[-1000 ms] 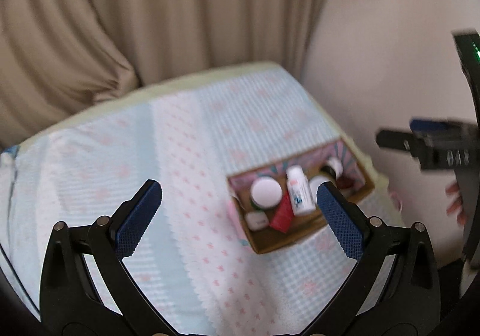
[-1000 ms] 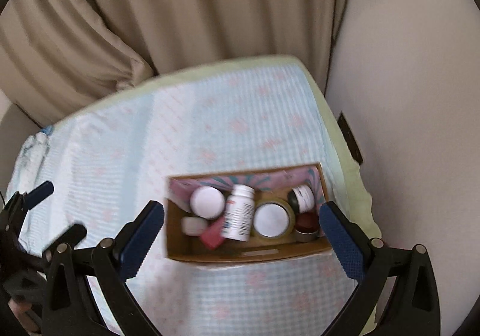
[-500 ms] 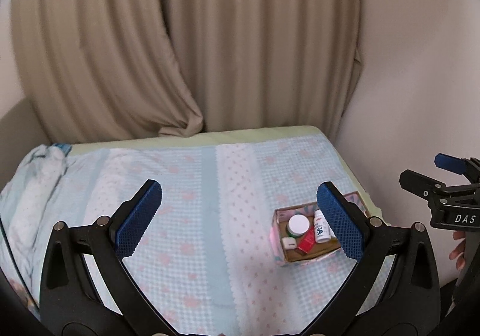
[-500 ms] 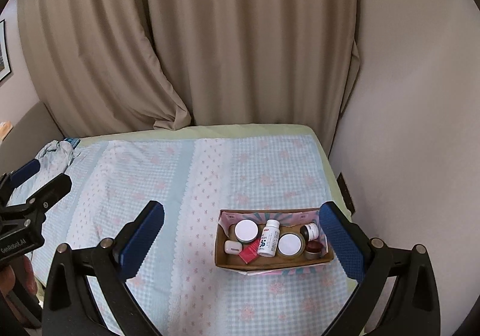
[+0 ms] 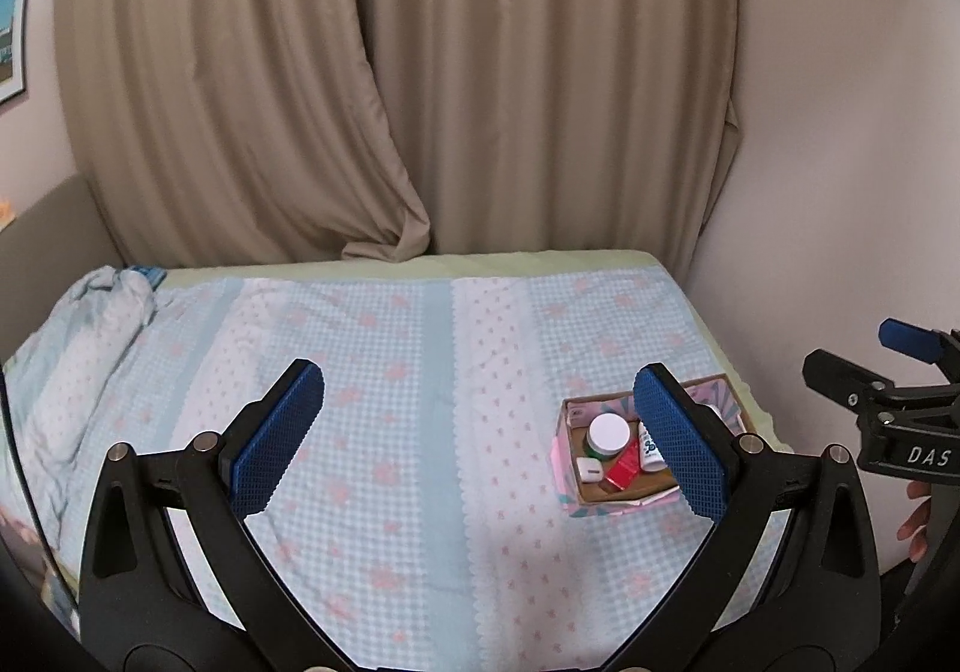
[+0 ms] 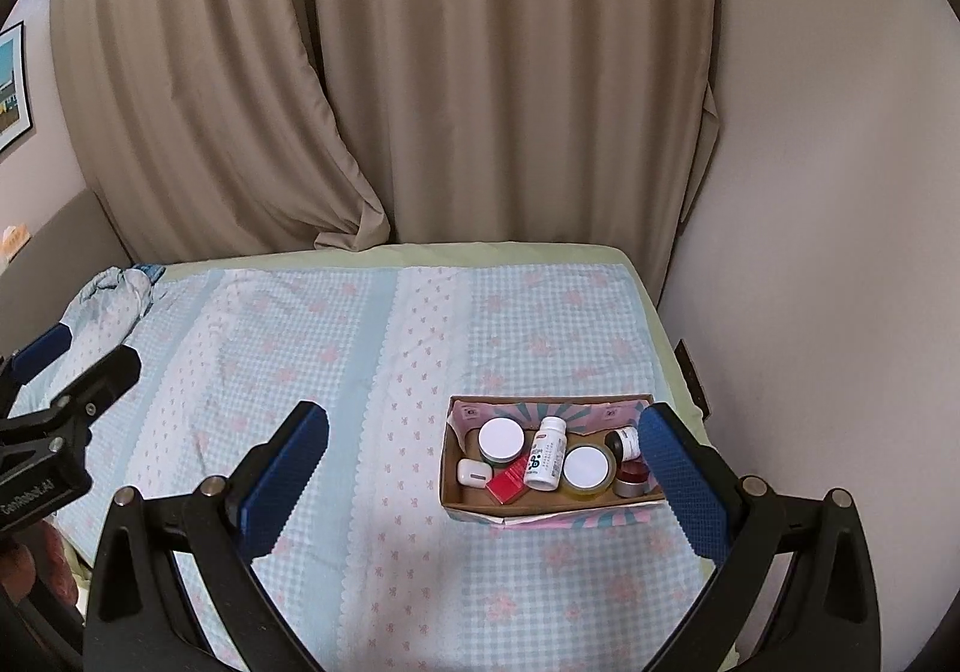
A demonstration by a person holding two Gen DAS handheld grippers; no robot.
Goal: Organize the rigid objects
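A cardboard box [image 6: 474, 507] with pink patterned sides sits on the bed near its right edge; it also shows in the left wrist view [image 5: 606, 503]. It holds a white pill bottle [image 6: 545, 461], two white-lidded jars [image 6: 501, 438] [image 6: 586, 467], a red packet [image 6: 509, 481], a small white case [image 6: 474, 471] and small dark jars [image 6: 624, 441]. My left gripper [image 5: 480, 441] is open and empty, well back from the box. My right gripper [image 6: 483, 477] is open and empty, above and in front of the box.
The bed carries a light blue checked sheet [image 6: 336, 360] with pink flowers. A crumpled cloth [image 6: 114, 291] lies at its far left. Beige curtains [image 6: 420, 72] hang behind. A wall [image 6: 810, 192] runs close along the right bed edge.
Both grippers have pulled back and up from the box, so it looks smaller and farther away. Both stay open and empty.
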